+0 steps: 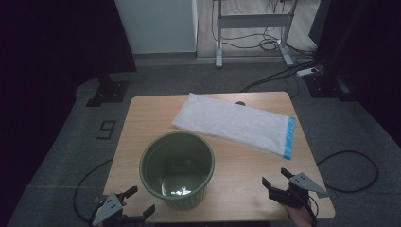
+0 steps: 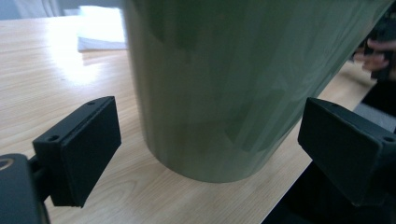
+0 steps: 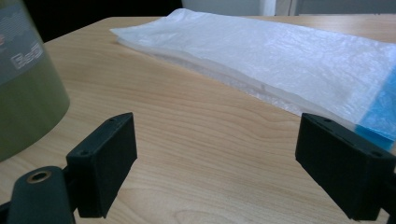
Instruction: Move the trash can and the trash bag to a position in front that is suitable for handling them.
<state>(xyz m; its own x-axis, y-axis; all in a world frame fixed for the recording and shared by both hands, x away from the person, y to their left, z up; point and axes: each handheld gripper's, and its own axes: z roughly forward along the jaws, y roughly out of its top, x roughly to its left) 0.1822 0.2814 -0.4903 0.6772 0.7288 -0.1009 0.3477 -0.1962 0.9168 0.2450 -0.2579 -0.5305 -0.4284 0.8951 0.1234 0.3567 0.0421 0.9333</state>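
Note:
A green round bin stands upright near the front edge of the wooden table; its wall looms close in the left gripper view, and its side shows at the left of the right gripper view. A folded stack of white plastic bags with a blue edge lies flat behind the bin. My left gripper hangs open at the front left corner, facing the bin's base, nothing between its pads. My right gripper is open at the front right, pointing toward the bags.
The table's front edge runs just under the bin on the left gripper's side. Another hand shows far right in the left gripper view. Beyond the table are a desk frame, floor cables and a dark stand.

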